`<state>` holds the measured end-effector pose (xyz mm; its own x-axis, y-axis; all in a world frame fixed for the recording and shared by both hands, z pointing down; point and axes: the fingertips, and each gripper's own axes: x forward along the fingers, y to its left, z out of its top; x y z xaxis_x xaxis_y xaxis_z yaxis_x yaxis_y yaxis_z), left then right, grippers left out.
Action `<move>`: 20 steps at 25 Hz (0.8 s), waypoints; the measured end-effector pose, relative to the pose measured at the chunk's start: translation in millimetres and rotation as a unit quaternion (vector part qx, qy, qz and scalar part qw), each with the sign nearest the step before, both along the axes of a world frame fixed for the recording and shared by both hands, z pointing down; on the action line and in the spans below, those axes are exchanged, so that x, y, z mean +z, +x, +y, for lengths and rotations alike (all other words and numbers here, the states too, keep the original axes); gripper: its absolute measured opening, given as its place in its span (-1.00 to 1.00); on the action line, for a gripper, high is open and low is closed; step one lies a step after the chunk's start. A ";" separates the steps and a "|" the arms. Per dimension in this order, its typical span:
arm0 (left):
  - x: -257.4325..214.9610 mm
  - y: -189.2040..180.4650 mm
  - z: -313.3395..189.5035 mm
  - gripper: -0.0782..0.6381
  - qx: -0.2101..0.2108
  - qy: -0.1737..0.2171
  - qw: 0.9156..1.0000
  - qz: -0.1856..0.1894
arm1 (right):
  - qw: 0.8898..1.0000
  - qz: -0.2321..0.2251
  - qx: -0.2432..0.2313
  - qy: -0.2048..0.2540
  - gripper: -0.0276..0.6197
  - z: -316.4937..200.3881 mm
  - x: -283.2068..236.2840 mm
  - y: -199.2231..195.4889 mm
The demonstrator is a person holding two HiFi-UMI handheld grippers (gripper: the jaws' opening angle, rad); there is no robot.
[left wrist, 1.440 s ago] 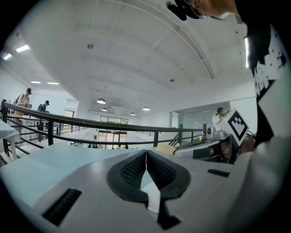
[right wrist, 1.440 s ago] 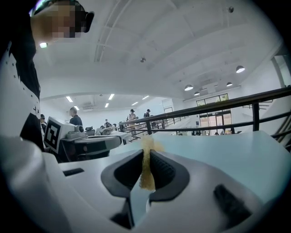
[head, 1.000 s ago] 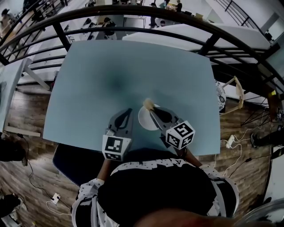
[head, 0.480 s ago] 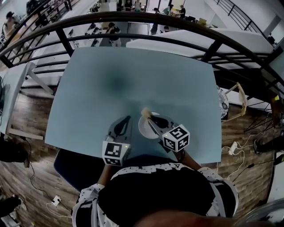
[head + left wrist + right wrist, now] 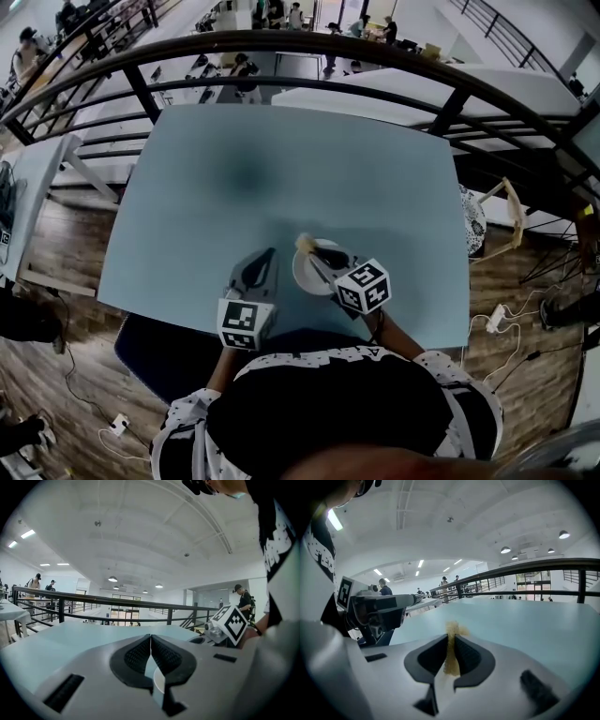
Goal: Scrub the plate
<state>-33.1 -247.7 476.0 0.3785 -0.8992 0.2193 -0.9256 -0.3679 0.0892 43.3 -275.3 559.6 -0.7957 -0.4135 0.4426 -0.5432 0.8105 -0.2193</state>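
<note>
The plate (image 5: 306, 273) lay at lower centre of the head view, on the table (image 5: 234, 187). The right gripper (image 5: 314, 249), clenched on the sponge (image 5: 304, 242), held it at the plate's upper rim, probably for rubbing. The left gripper (image 5: 266, 255), its jaws pressed together on nothing, rested just left of the plate, perhaps to block sliding.

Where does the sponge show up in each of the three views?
Head view: sponge at the right gripper tip, over the plate's far edge.
Left gripper view: probably the small tan patch at right, just left of the marker cube; too small to be sure.
Right gripper view: sponge at centre, pinched between the jaws.
Shared landmark: the black railing beyond the table.
</note>
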 end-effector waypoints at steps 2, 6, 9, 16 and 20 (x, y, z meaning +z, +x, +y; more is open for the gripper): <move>2.2 0.2 0.8 -0.74 -0.002 -0.006 1.000 0.003 | 1.000 0.010 -0.002 -0.002 -0.76 -1.9 4.7 -0.4; 2.2 -0.4 -0.3 -0.74 -0.003 -0.005 1.000 0.004 | 0.999 0.033 -0.010 0.001 -0.75 -6.9 13.2 -3.5; 0.1 0.6 1.0 -0.74 -0.001 -0.002 1.000 0.004 | 0.999 0.050 -0.010 -0.003 -0.75 -10.0 19.5 -5.5; -1.3 3.5 4.3 -0.74 -0.002 -0.002 1.000 0.000 | 0.997 0.071 -0.003 0.005 -0.75 -20.4 27.6 -4.0; 0.5 4.2 4.2 -0.74 -0.002 -0.005 1.000 0.003 | 0.996 0.084 0.005 0.006 -0.75 -29.1 33.4 -0.3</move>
